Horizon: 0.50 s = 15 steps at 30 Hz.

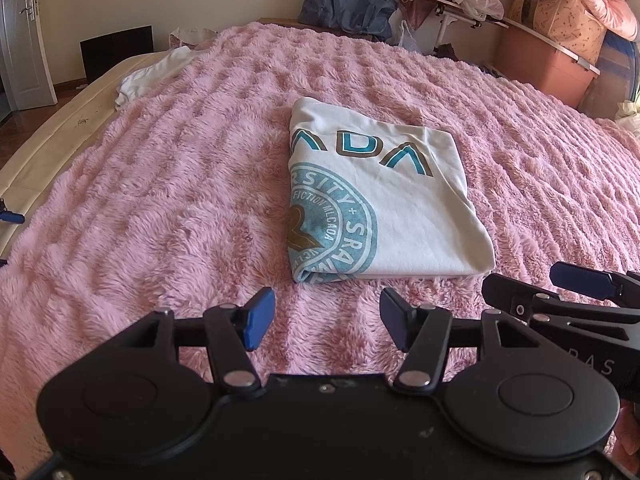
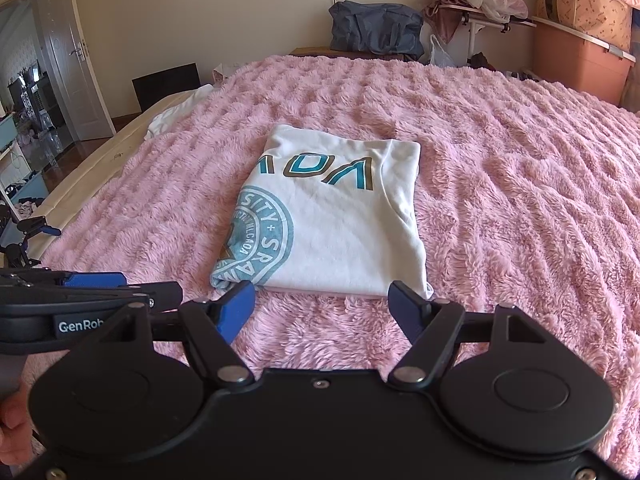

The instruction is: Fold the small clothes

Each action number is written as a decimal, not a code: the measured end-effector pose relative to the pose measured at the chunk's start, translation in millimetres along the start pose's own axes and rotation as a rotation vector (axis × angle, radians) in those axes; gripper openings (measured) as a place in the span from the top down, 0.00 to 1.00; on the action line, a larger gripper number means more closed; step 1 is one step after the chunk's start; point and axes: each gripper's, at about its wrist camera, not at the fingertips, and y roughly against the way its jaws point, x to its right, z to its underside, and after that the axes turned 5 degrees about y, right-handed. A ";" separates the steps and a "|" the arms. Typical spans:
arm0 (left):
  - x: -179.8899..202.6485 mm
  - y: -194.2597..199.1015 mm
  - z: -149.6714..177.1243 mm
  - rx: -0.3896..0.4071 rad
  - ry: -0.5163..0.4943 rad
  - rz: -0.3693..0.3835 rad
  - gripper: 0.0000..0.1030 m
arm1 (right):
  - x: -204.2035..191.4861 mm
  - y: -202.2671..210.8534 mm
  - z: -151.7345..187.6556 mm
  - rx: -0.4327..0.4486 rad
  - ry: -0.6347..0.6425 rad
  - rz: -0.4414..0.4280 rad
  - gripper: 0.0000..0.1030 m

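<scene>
A white T-shirt (image 1: 384, 200) with a teal and brown print lies folded into a flat rectangle on the pink fluffy blanket (image 1: 160, 200); it also shows in the right wrist view (image 2: 344, 224). My left gripper (image 1: 326, 320) is open and empty, held just short of the shirt's near edge. My right gripper (image 2: 322, 310) is open and empty, its fingertips at the shirt's near edge. Each gripper shows at the side of the other's view: the right gripper (image 1: 560, 300) and the left gripper (image 2: 92, 292).
Another white garment (image 1: 152, 76) lies at the blanket's far left edge on the bare mattress. A blue-grey bag (image 1: 344, 4), a cluttered rack (image 1: 452, 0) and a pink storage box (image 1: 544, 64) stand beyond the bed. A door (image 1: 24, 36) is at the left.
</scene>
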 end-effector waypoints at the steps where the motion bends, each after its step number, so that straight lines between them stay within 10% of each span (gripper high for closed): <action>1: -0.1 0.0 -0.1 0.001 0.000 -0.003 0.40 | -0.1 -0.1 0.0 -0.001 0.000 0.000 0.28; 15: 2.7 -0.5 2.5 -0.006 -0.008 -0.009 0.40 | 0.7 1.6 5.0 0.001 -0.019 0.005 0.26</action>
